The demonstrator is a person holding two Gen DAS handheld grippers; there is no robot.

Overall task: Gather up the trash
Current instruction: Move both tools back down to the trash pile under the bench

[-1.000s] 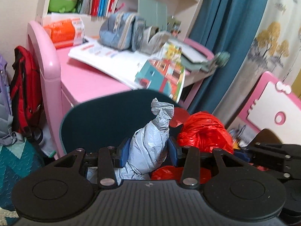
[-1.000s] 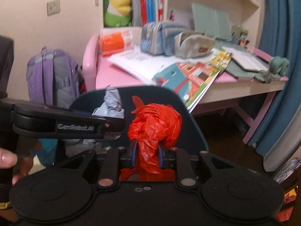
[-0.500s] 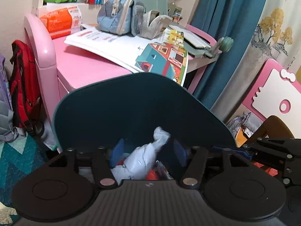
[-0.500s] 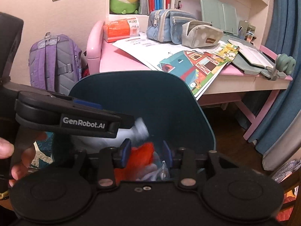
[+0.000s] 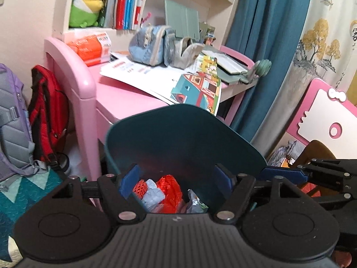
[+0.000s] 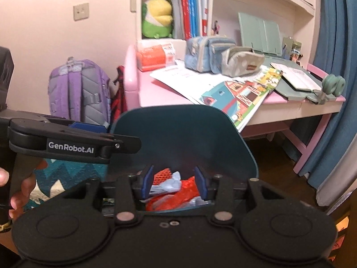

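While both grippers hang over the dark teal bin (image 5: 185, 134), each is released: the left gripper (image 5: 177, 179) has its blue pads spread wide with nothing between them, and the right gripper (image 6: 174, 179) is likewise parted and empty. The trash lies below in the bin: a grey-blue crumpled bag (image 5: 154, 193) at lower centre of the left view, a red plastic bag (image 5: 169, 191) just right of it, touching, and a silvery wrapper (image 5: 194, 202) further right. In the right view the same red bag (image 6: 171, 197) fills the bin bottom.

To finish this drop well, I judge the tongs should lift straight up with jaws kept parted, so no film snags on a pad and rides out again.

At far left of the left view a purple backpack (image 5: 11, 120) and a red backpack (image 5: 48, 111) sit beside the pink desk (image 5: 120, 98), which carries papers and a picture book (image 5: 196, 90); blue curtains (image 5: 263, 44) hang at right.
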